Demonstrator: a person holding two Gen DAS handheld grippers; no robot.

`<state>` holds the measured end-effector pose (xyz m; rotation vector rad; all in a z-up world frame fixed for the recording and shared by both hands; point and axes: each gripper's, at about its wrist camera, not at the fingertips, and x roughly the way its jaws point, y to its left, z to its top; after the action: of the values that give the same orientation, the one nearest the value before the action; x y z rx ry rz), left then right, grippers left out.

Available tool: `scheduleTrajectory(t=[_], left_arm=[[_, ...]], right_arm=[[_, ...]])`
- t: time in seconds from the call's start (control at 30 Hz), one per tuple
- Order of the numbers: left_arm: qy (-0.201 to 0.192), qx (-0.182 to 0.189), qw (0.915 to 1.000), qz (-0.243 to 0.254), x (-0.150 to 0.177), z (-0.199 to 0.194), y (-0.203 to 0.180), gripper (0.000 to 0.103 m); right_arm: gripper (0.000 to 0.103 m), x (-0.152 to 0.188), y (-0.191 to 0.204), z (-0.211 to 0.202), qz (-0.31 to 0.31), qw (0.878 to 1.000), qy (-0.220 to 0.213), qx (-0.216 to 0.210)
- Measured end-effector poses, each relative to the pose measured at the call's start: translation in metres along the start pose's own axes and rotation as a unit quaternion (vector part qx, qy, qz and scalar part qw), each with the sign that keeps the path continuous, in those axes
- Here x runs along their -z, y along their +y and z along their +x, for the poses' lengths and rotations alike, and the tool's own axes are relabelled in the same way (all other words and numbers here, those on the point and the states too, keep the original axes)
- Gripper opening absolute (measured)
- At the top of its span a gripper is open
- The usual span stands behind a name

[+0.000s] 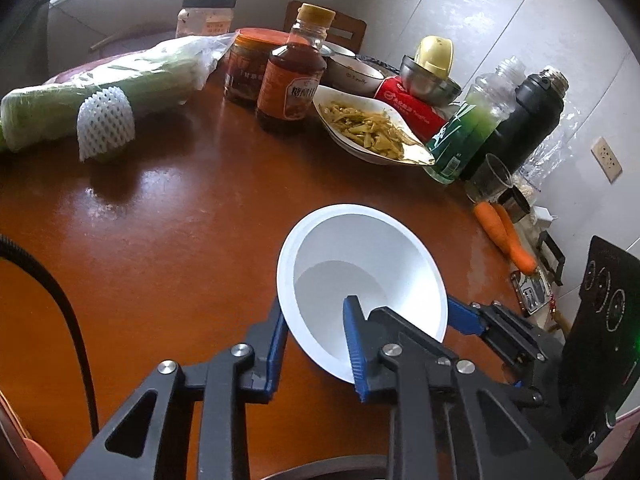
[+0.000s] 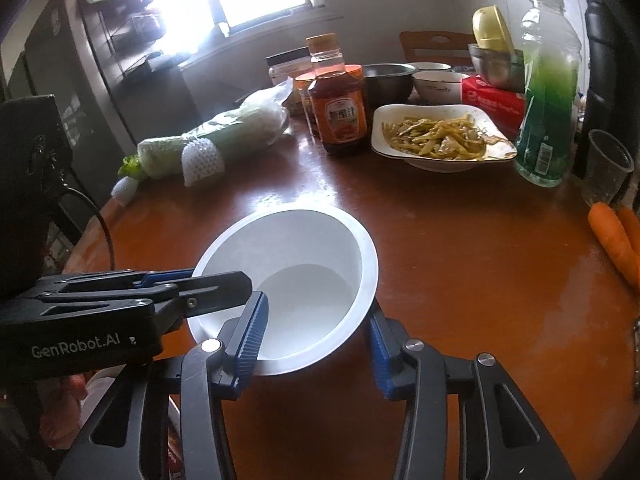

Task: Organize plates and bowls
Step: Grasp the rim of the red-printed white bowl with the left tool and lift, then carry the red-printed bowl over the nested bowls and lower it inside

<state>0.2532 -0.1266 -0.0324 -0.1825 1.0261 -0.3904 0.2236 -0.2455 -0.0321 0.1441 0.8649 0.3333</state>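
the round brown table [image 1: 168, 216] fills the space ahead of both grippers, its glossy top bare just around them and crowded along the far side. lying far ahead and to the left of the left gripper [image 1: 316, 344] is a bagged cabbage [image 1: 100, 80], with a white foam net sleeve [image 1: 106, 122] resting against its front. beyond the gripper's tips stands a brown sauce bottle [image 1: 294, 76] with an orange label, and just right of it a white plate of yellowish stir-fried strips [image 1: 368, 128]. farther right are a green drink bottle [image 1: 468, 128] and a black flask [image 1: 520, 120], and behind the plate a red tissue box [image 1: 412, 106] carries a steel bowl [image 1: 430, 80] with a yellow cup in it. two carrots [image 1: 506, 236] lie off to the right, near the table's edge. the white bowl [image 1: 360, 280] sits directly between the two grippers, tipped up on its side so that its opening faces them. the left gripper is clenched on the bowl's near rim, one blue finger [image 1: 354, 348] inside the bowl and the other outside against its wall. the right gripper [image 2: 316, 340] grasps the same bowl from its own side, one blue finger [image 2: 252, 332] pressed inside the wall and the other outside beneath the rim. in the right wrist view the left gripper's black fingers reach in from the left and pinch the rim beside it.
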Motion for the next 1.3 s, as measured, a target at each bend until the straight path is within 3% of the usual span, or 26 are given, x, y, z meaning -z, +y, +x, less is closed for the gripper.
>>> scheduleTrajectory(t=[1.3], left_arm=[[-0.087,-0.012,0.9959,0.022,0.038,-0.111,-0.016,0.025]], right_arm=[[0.049,0.006,0.061,-0.086,-0.042,0.997,-0.061,-0.009]])
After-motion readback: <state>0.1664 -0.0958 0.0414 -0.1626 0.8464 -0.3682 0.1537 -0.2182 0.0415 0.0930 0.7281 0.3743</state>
